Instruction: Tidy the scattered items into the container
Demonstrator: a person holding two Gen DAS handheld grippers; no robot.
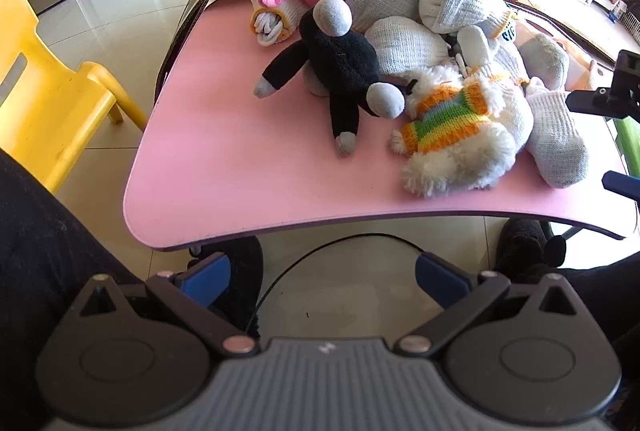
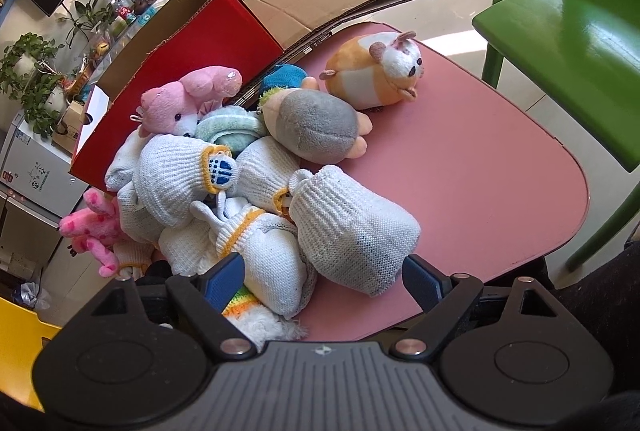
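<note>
A: Quick one. Left gripper (image 1: 322, 277) is spread wide, nothing in it, hanging off the near edge of the pink table (image 1: 224, 167), over the floor. Right gripper (image 2: 323, 277) is also spread wide and empty, low over the near end of the pile.

B: Where's the stuff?

A: All heaped on the far half of the table. Black monkey plush (image 1: 340, 67) is nearest the left gripper, striped-sweater dog (image 1: 452, 127) just beside it. White knit glove bundles (image 2: 352, 227) sit between the right fingers' line of sight. Orange hamster plush (image 2: 376, 71) lies apart on the right. Red cardboard box (image 2: 188, 43) is behind the pile, touching it, with the top open as far as I can tell.

B: Step in hand?

A: Looks like the first pick, none made yet. My guess is the right goes for the glove bundle in front of it.

B: Tips?

A: Come down over the fat middle of the bundle, not the cuff, since knit slips and unrolls. Close fully because it squashes. Lift straight up so the neighbours leaning on it don't drag off the edge. Carry high over the pile and release well inside the box wall.

B: The left?

A: Monkey's torso, not a limb, or it dangles.
</note>
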